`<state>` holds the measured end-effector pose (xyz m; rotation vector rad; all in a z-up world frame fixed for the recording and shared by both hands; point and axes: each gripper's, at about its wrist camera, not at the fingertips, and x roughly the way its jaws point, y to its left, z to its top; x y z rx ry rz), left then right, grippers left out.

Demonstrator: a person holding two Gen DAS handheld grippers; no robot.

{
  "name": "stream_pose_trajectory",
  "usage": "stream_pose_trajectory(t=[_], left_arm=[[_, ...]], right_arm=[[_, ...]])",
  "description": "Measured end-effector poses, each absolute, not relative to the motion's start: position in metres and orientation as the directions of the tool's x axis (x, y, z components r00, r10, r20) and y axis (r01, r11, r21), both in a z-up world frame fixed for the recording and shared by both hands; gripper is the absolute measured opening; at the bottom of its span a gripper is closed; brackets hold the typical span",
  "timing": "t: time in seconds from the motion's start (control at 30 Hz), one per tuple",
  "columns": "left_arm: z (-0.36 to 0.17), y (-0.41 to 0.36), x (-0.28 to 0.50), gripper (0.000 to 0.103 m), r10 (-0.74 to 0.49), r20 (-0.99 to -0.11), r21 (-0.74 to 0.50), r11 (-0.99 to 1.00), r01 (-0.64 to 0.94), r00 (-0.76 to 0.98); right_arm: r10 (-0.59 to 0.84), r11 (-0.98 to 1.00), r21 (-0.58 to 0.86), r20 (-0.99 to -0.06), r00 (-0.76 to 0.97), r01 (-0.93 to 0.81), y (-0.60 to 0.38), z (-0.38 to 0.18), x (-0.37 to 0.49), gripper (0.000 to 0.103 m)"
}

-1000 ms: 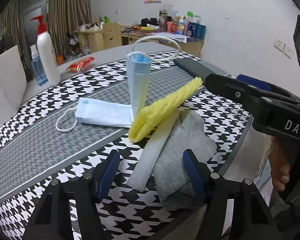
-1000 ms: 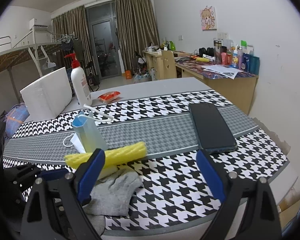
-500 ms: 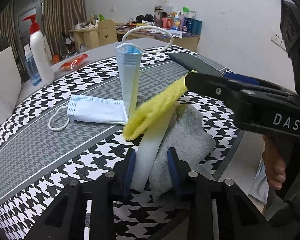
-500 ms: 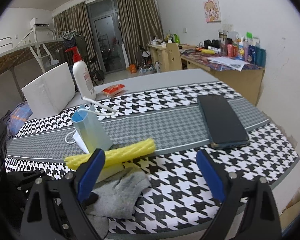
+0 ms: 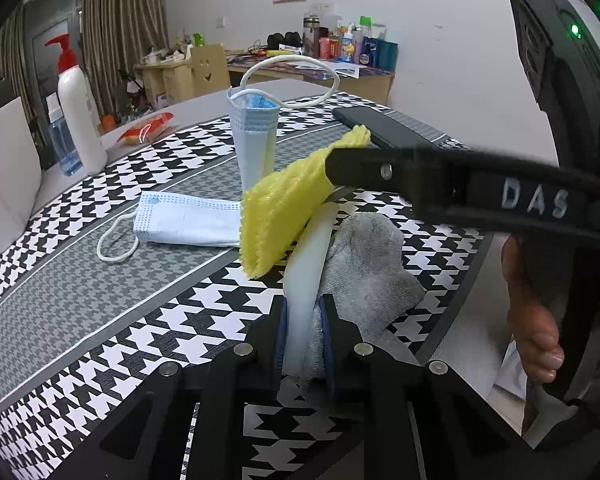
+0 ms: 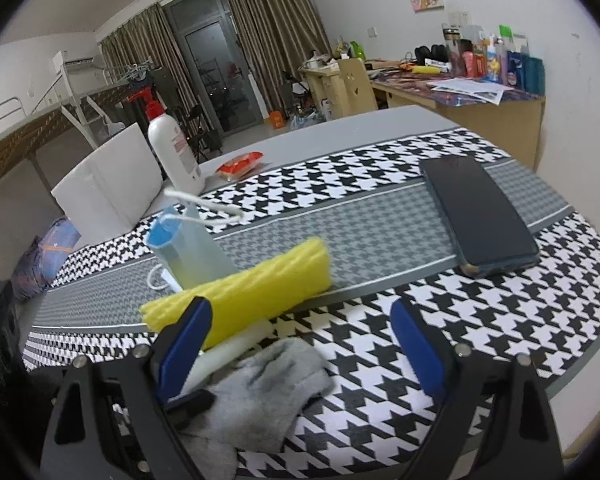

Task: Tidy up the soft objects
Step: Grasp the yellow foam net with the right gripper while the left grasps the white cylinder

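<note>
A grey sock (image 5: 368, 264) lies near the table's front edge, with a white foam strip (image 5: 310, 248) beside it and a yellow foam net (image 5: 280, 208) leaning across both. My left gripper (image 5: 304, 314) is closing, and its blue pads press on the near end of the white strip and the sock's edge. My right gripper (image 6: 300, 336) stands wide open above the sock (image 6: 268, 392), its left finger in front of the yellow net (image 6: 252, 292). One blue face mask (image 5: 184, 220) lies flat. A second mask (image 5: 254, 136) stands upright behind the net.
A dark phone (image 6: 476, 212) lies on the houndstooth cloth (image 6: 380, 208) at the right. A lotion bottle (image 6: 174, 148), a red packet (image 6: 240, 162) and a white box (image 6: 108, 192) stand at the far left. A person's hand (image 5: 532, 316) holds the right gripper past the table's edge.
The left gripper's jaws went from wide open to closed on the white strip and the sock's edge. The right gripper's finger shifted left over the yellow net.
</note>
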<state>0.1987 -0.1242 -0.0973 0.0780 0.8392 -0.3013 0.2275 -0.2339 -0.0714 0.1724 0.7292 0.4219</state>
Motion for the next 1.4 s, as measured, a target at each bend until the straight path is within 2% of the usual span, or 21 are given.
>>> stream_pose_trajectory(t=[0.13, 0.23, 0.37, 0.63, 0.83, 0.93, 1.4], left_arm=[[-0.097, -0.123, 0.199, 0.018, -0.232, -0.742, -0.052, 0.955, 0.292, 0.628], [-0.096, -0.120, 0.198, 0.018, -0.231, -0.742, -0.055, 0.956, 0.287, 0.630], [-0.095, -0.118, 0.195, 0.018, -0.230, -0.741, -0.051, 0.956, 0.289, 0.631], [-0.094, -0.114, 0.192, 0.018, -0.235, -0.740, -0.060, 0.956, 0.287, 0.630], [-0.094, -0.114, 0.191, 0.018, -0.237, -0.737, -0.061, 0.956, 0.287, 0.633], [-0.092, -0.113, 0.190, 0.018, -0.239, -0.733, -0.063, 0.956, 0.287, 0.636], [-0.078, -0.105, 0.181, 0.017, -0.228, -0.705, -0.062, 0.963, 0.262, 0.672]], right_arm=[[0.462, 0.886, 0.332, -0.580, 0.671, -0.324, -0.232, -0.061, 0.226, 0.093], [0.450, 0.893, 0.320, -0.602, 0.660, -0.316, -0.226, -0.064, 0.229, 0.093], [0.469, 0.883, 0.360, -0.648, 0.600, -0.302, -0.224, -0.078, 0.236, 0.082], [0.507, 0.861, 0.412, -0.661, 0.553, -0.297, -0.222, -0.084, 0.240, 0.036], [0.503, 0.864, 0.386, -0.635, 0.586, -0.324, -0.221, -0.076, 0.234, 0.016], [0.502, 0.864, 0.377, -0.621, 0.602, -0.332, -0.222, -0.072, 0.230, 0.013], [0.468, 0.881, 0.350, -0.548, 0.693, -0.318, -0.240, -0.045, 0.217, 0.013]])
